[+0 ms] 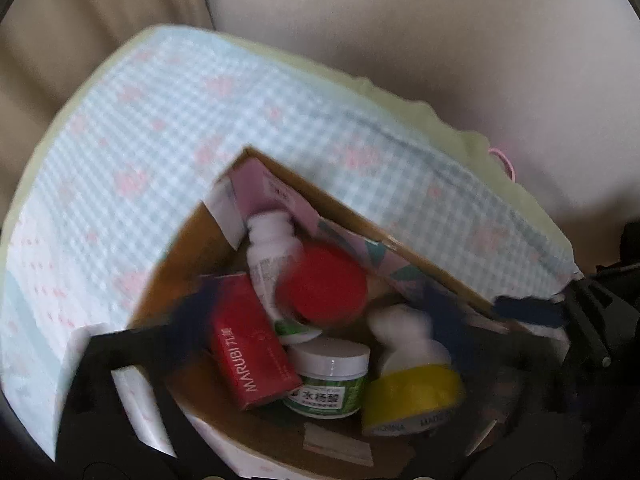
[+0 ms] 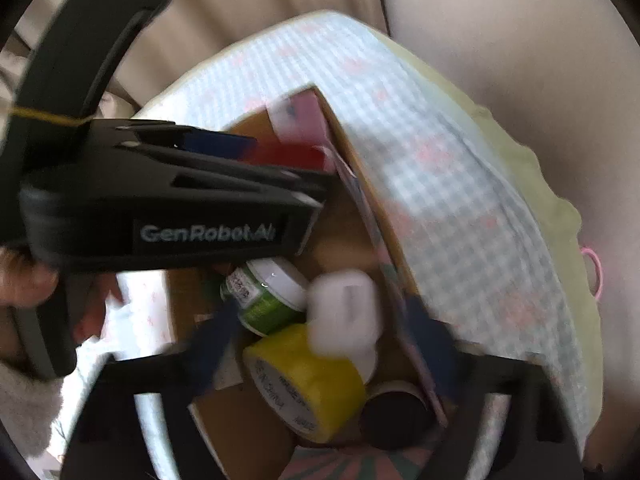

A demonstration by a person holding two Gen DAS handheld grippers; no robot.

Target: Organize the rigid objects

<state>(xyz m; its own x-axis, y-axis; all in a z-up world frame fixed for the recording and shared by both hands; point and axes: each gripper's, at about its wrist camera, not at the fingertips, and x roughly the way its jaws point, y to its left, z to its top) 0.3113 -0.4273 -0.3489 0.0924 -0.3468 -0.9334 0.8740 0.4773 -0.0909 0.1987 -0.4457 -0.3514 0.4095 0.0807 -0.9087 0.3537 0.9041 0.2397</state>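
Note:
A cardboard box [image 1: 432,268] stands on a round table with a blue checked cloth [image 1: 168,120]. Inside lie a red MARUBI carton [image 1: 250,356], a red-capped white bottle [image 1: 324,288], a green-labelled jar [image 1: 328,376], a yellow tape roll [image 1: 412,396] and a white bottle [image 1: 404,336]. My left gripper [image 1: 316,312] hovers open over the box, blue fingertips [image 1: 196,308] wide apart around the contents. My right gripper [image 2: 320,328] is open above the white bottle [image 2: 346,312], the yellow tape [image 2: 308,380] and the jar [image 2: 268,296]. The left gripper's black body [image 2: 168,204] crosses the right wrist view.
A pink carton [image 1: 264,192] leans in the box's far corner and a patterned one [image 1: 360,248] lies along its wall. A second tape roll [image 2: 394,412] lies by the yellow one. Beige sofa cushions [image 1: 100,20] and a pale wall [image 1: 440,40] lie beyond the table.

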